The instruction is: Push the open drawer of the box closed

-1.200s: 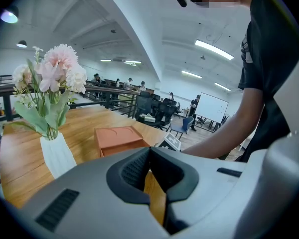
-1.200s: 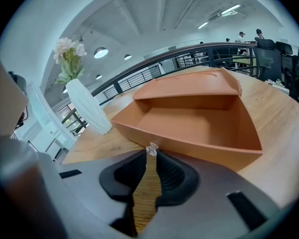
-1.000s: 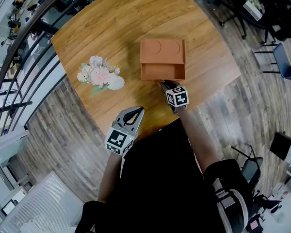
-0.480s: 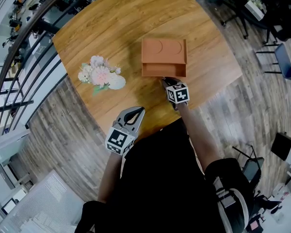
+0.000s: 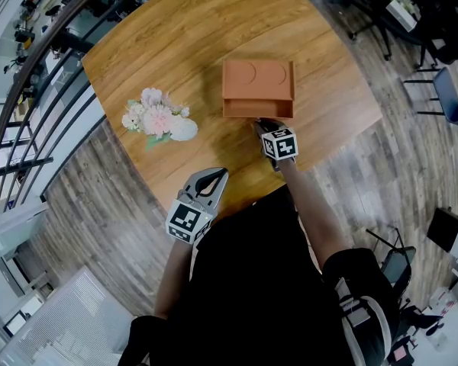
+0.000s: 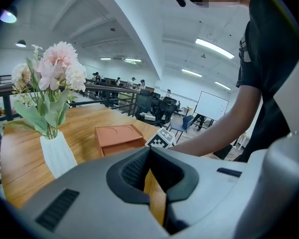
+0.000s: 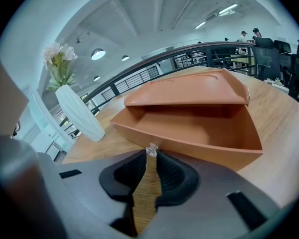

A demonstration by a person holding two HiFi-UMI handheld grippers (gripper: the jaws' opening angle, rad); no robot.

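A terracotta box [image 5: 257, 78] stands mid-table, and its drawer [image 5: 258, 110] sticks out a little toward me. In the right gripper view the drawer [image 7: 204, 133] is open and empty under the box lid [image 7: 189, 91]. A small clear knob [image 7: 151, 151] on the drawer front sits right at the tips of my right gripper [image 7: 151, 157], whose jaws are shut. From the head view, the right gripper [image 5: 266, 127] touches the drawer front. My left gripper [image 5: 208, 180] hangs shut over the near table edge, holding nothing; its tips [image 6: 149, 150] meet.
A white vase of pink flowers [image 5: 159, 119] stands left of the box, also visible as the vase [image 7: 79, 113] from the right gripper. The wooden table [image 5: 175, 36] ends close behind both grippers. Railing runs at the left, office chairs at the right.
The right gripper moved forward a little and the drawer slid partly into the box about a second ago. Little has moved in the last half second. The left gripper stayed put.
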